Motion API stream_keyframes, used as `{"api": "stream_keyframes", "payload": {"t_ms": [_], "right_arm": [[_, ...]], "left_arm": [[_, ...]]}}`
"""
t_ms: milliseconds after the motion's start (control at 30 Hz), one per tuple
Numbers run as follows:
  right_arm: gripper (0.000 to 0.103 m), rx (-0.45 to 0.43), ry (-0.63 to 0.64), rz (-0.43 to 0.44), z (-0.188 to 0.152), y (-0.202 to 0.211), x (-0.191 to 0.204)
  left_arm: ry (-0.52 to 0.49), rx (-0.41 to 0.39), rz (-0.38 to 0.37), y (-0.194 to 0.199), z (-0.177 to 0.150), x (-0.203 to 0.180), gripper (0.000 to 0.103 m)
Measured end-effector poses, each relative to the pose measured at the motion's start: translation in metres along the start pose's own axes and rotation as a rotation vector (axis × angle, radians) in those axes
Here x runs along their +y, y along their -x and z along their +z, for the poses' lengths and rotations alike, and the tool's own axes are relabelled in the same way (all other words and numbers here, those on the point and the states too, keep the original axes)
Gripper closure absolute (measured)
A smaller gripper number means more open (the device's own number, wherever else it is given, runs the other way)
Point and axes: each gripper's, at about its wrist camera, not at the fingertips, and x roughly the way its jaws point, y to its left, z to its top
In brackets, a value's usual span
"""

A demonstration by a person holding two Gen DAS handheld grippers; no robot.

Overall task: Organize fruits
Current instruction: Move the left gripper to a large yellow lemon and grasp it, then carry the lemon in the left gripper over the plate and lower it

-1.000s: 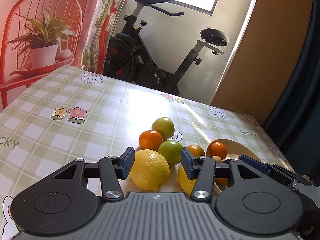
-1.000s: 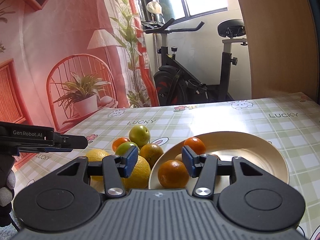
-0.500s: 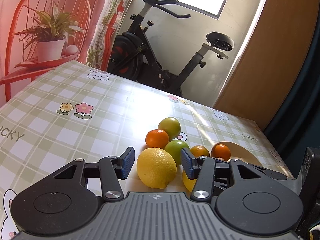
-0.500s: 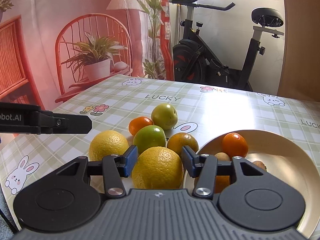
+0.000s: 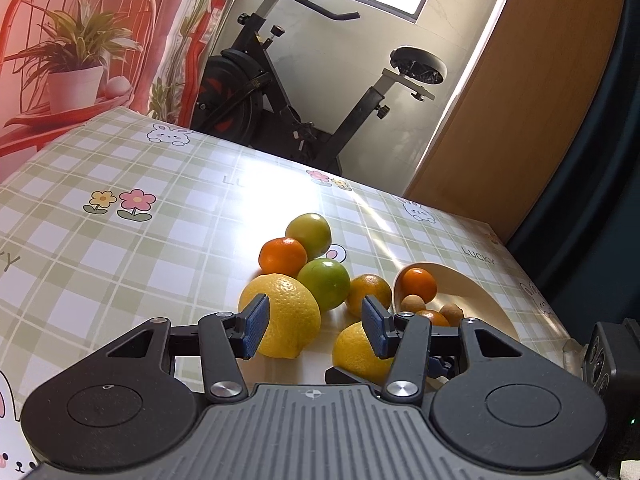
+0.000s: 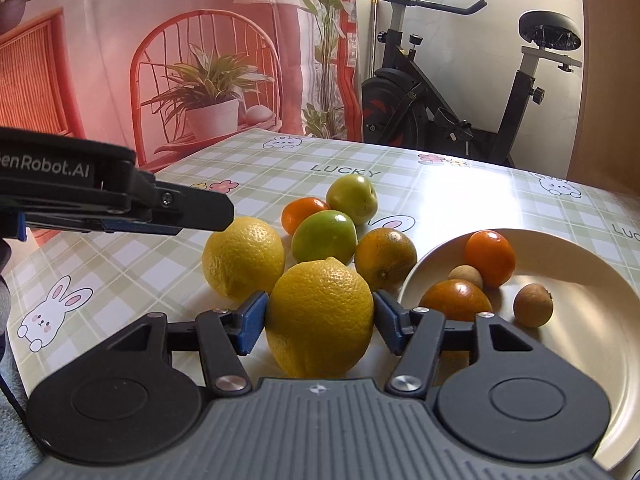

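Observation:
Several fruits lie on the checked tablecloth beside a cream bowl (image 6: 576,280). My right gripper (image 6: 320,322) is open, with its pads on either side of a near lemon (image 6: 320,316) on the table. A second lemon (image 6: 242,258) lies to its left, and green fruits (image 6: 324,236) and oranges (image 6: 384,258) lie behind. My left gripper (image 5: 316,326) is open above the table; the second lemon (image 5: 286,314) shows between its pads. The bowl (image 5: 472,292) holds two oranges and two small brown fruits.
The left gripper body (image 6: 112,200) reaches in from the left of the right wrist view, above the lemons. An exercise bike (image 5: 288,92) stands beyond the table's far edge. A wooden panel (image 5: 512,100) stands at the right.
My right gripper moved left from the bowl and came down around the near lemon. My left gripper drew back slightly and its view shifted right.

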Motion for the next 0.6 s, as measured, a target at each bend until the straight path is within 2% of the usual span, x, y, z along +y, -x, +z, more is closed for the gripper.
{"api": "stream_keyframes", "payload": {"t_ms": [367,600], "right_arm": [[0.044,0.009,-0.021,0.062,-0.011,0.010,-0.002],[0.047,0.004,-0.001,0.100,-0.013,0.011,0.000]], "left_arm": [[-0.012,0.104,-0.050,-0.018,-0.015,-0.013,0.050],[-0.011,0.120,-0.034,-0.027,-0.017,-0.014,0.050]]}}
